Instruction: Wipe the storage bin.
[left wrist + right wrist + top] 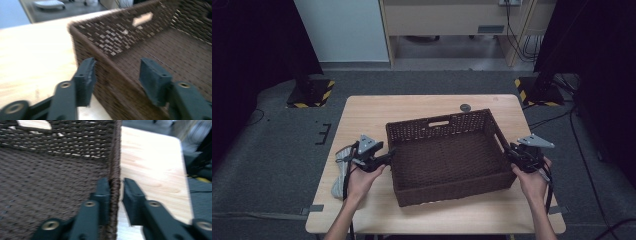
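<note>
Two hands come in from six o'clock; the left gripper (388,156) straddles the nine o'clock wall of the dark brown rectangular woven wicker basket (447,155), jaws released; the right gripper (116,187) brackets its three o'clock rim, whether clenched I cannot tell; the basket sits mid-table on the pale wooden table (412,107), bare board all round.

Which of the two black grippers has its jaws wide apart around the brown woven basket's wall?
The left gripper: its jaws straddle the brown woven basket with wide gaps, while the right gripper sits close against the rim.
</note>
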`<action>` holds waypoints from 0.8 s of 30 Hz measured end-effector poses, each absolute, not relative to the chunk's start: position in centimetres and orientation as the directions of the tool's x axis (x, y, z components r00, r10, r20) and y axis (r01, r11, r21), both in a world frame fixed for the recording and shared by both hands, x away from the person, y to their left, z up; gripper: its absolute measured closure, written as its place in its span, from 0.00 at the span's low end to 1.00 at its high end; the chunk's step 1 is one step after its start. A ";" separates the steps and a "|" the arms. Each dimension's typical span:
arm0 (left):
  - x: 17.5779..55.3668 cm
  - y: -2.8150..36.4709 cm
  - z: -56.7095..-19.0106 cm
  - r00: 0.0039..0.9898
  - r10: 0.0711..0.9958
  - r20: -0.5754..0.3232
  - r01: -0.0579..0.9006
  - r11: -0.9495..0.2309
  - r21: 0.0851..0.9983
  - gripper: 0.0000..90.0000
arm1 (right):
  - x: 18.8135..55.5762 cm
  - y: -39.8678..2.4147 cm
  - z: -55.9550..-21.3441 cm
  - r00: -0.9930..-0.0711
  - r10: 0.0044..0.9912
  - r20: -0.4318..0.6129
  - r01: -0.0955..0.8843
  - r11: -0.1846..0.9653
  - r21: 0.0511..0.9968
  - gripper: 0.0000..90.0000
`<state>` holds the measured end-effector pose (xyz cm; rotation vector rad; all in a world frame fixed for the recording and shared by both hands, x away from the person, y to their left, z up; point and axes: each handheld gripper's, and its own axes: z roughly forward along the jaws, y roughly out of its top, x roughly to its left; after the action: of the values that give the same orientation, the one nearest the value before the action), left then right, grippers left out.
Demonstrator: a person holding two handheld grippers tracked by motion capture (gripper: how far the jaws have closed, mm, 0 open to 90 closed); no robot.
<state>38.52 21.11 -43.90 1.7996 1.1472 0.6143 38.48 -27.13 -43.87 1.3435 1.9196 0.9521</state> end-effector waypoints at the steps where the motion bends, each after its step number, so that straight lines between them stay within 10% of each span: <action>1: 39.0 21.4 -43.9 0.445 0.894 -0.056 0.453 -0.170 0.875 0.48 | 38.4 -27.2 -43.8 -0.307 0.949 -0.065 0.514 0.223 0.828 0.74; 24: 41.0 20.6 -44.6 0.477 0.878 -0.039 0.462 -0.212 0.861 0.56 | 39.4 -27.3 -43.6 -0.321 0.947 -0.025 0.553 0.209 0.807 0.89</action>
<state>41.02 20.65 -44.64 1.8445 1.1252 0.5947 39.41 -27.31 -43.59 1.3859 1.9593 0.9717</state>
